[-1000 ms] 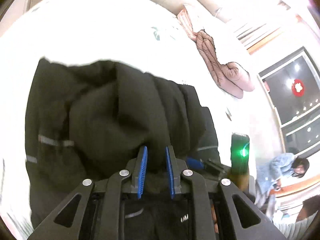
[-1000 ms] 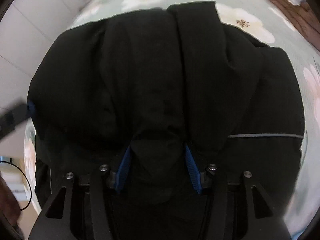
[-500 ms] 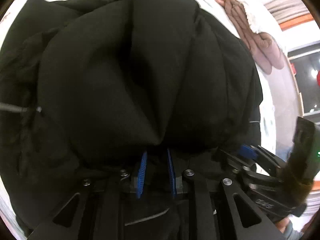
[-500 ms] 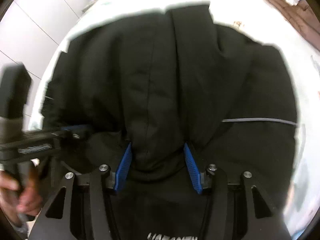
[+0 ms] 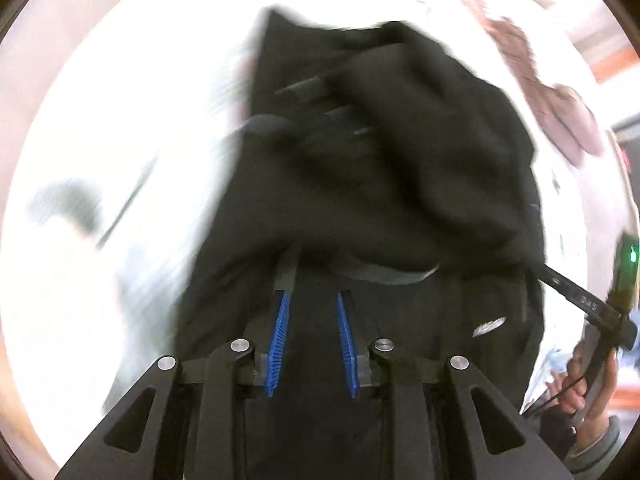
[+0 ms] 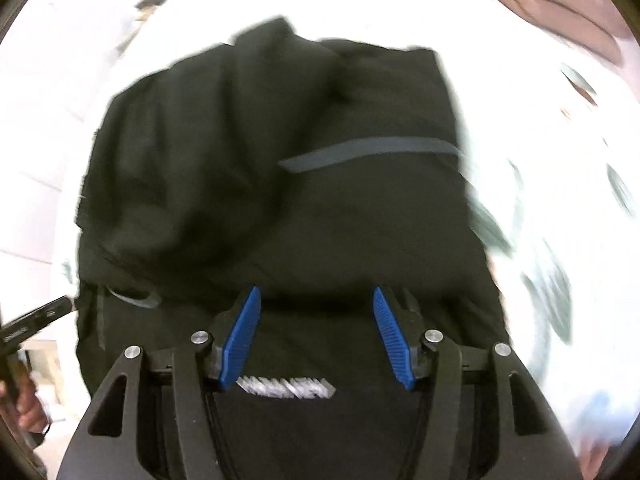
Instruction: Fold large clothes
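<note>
Black jacket (image 5: pixel 400 168) is folded and just released; both claws, left (image 5: pixel 312 344) and right (image 6: pixel 316 340), were just opening; flattening toward 12 o'clock is called for next.

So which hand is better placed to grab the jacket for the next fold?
Probably the right. Both tools have just been opening, with nothing pinched between their pads; the right tool gapes wider over the black jacket, the left tool only slightly.

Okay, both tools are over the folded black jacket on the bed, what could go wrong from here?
1. Both tools have just been opening: the left tool and right tool show bare pads above the jacket, so the bulky top fold may spring open.
2. The frames are smeared, so a fast pull-away could snag and drag the fabric.
3. The jacket lies bunched, so the fold may end up lopsided.
</note>
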`<state>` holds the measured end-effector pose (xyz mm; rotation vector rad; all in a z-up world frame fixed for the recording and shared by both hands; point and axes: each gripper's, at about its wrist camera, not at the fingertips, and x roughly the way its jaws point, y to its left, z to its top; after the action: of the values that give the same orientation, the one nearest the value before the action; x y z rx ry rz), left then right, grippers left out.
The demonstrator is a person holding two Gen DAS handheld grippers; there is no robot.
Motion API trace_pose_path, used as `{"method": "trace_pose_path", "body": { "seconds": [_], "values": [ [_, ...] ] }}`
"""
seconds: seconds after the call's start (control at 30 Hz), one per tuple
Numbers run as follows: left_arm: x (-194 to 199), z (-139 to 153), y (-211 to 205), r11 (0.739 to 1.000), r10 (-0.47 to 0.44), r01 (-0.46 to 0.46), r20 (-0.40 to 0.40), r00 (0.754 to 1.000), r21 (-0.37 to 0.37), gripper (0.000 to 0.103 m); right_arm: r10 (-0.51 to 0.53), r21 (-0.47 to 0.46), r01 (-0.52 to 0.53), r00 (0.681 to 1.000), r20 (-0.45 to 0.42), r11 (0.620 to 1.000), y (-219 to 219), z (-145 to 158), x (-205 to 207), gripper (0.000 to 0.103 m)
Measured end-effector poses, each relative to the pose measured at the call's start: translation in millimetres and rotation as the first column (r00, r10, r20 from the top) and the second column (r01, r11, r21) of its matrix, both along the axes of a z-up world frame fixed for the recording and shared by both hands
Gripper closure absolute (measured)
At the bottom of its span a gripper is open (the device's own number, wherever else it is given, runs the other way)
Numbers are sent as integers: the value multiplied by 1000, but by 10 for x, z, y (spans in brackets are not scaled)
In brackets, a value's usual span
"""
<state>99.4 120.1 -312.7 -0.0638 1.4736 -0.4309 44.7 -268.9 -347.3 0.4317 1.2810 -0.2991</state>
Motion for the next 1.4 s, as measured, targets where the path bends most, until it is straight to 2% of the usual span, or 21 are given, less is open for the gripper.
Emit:
{"method": "trace_pose_path", "body": {
  "seconds": [0.13, 0.2, 0.33, 0.5, 0.57, 0.6, 0.63, 0.7, 0.73, 0.83, 0.9, 0.93, 1.0, 1.07, 1.17, 1.33, 1.4],
  "values": [
    [-312, -208, 629, 994, 113, -111, -127, 985, 21, 75, -57, -50, 52, 992, -108, 997, -108, -85, -416, 42],
    [-448, -282, 816, 990, 138, -136, -162, 977, 23, 75, -75, -69, 65, 985, -156, 995, -147, -112, -588, 42],
    [-669, -423, 976, 987, 159, -154, -159, 974, 41, 75, -101, -70, 88, 972, -212, 994, -147, -150, -837, 42],
    [-762, -476, 1140, 978, 205, -209, -161, 965, -7, 72, -109, -91, 90, 965, -237, 992, -77, -167, -1124, 42],
    [-768, -549, 1149, 978, 207, -204, -126, 970, 37, 48, -121, -69, 108, 963, -243, 992, -27, -223, -1207, 42],
    [-762, -592, 1236, 977, 212, -207, -124, 969, 51, 43, -127, -59, 116, 962, -242, 991, -18, -240, -1246, 42],
    [-755, -700, 1254, 975, 220, -213, -158, 963, 57, 36, -130, -54, 120, 962, -240, 991, 4, -250, -1284, 42],
    [-736, -879, 1298, 976, 215, -206, -232, 949, 65, 33, -121, -59, 110, 964, -235, 992, 15, -237, -1333, 42],
    [-728, -879, 1302, 981, 196, -189, -230, 953, 51, 31, -115, -62, 104, 965, -234, 993, 30, -230, -1348, 42],
    [-775, -789, 1285, 993, 121, -115, -232, 965, 36, 31, -105, -65, 92, 965, -242, 994, 171, -264, -1406, 41],
    [-890, -754, 1252, 997, 71, -73, -259, 963, 1, 31, -105, -53, 95, 964, -242, 994, 209, -242, -1493, 40],
    [-1003, -784, 1271, 998, 34, -46, -309, 950, -34, 31, -107, -55, 96, 964, -243, 994, 186, -215, -1550, 40],
    [-1188, -865, 1298, 998, -1, -20, -361, 933, -53, 31, -127, -70, 113, 960, -249, 991, 130, -141, -1768, 39],
    [-1296, -838, 1303, 998, -12, -9, -327, 945, -63, 31, -165, -78, 150, 953, -254, 986, 19, -101, -1976, 31],
    [-1323, -831, 1320, 996, 28, -52, -303, 952, -71, 31, -192, -54, 185, 945, -263, 981, -110, -123, -2173, 30],
    [-1423, -786, 1344, 996, 27, -50, -274, 961, -77, 31, -131, 35, 150, 939, -318, 988, -52, -410, -2458, 30],
    [-1467, -831, 1292, 997, 27, -45, -258, 966, -61, 37, -90, 48, 113, 934, -345, 992, 28, -511, -2563, 30]
  ]
}}
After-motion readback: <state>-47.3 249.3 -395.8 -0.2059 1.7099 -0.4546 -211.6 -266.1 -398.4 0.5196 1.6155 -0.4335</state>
